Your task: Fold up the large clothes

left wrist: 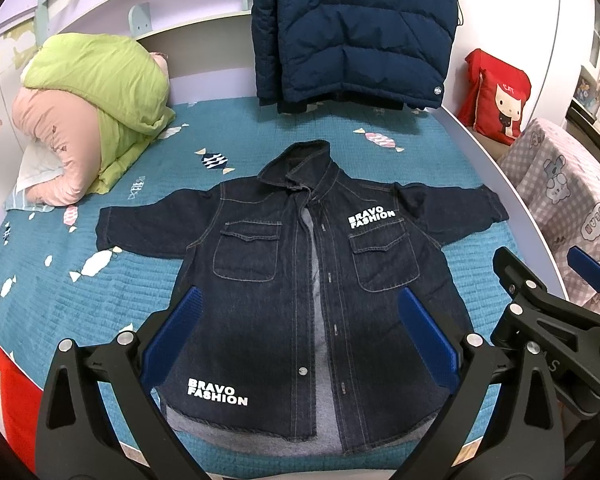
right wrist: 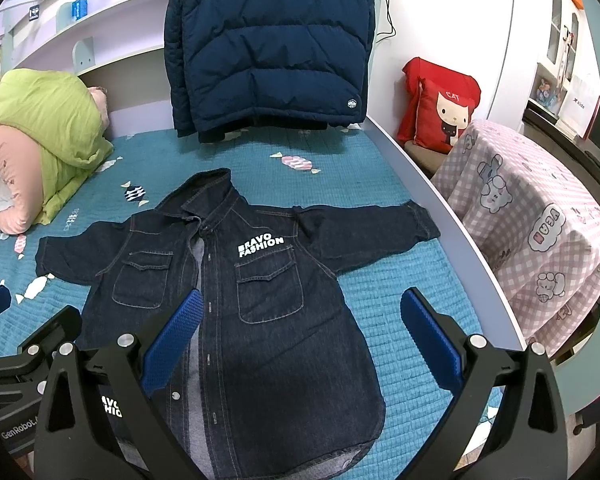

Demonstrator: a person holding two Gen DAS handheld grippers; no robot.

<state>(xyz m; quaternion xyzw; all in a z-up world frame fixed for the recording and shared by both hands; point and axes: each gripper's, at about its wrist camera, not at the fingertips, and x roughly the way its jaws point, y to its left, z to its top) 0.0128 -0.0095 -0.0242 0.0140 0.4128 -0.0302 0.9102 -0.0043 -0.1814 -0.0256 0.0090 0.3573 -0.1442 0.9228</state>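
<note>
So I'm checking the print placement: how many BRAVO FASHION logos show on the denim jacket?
2: one logo above the chest pocket, one near the hem on the other front panel. The back is hidden.

The denim jacket [left wrist: 300, 280] has "BRAVO FASHION" in white 2x: once above a chest pocket, once near the bottom hem; in right wrist view the hem print is half covered. The red cushion [left wrist: 500, 100] with cat picture has small word "CAT". The left gripper [right wrist: 4, 400] body shows "GenRobot." w/ rest cut off. A white bag [right wrist: 580, 104] at the far right has "vida" w/ a small logo. The pink checked cloth [right wrist: 540, 220] has cloud shapes w/ letters, too blurred to read. The round patch on the navy puffer coat [right wrist: 268, 48] is also not readable.
</note>
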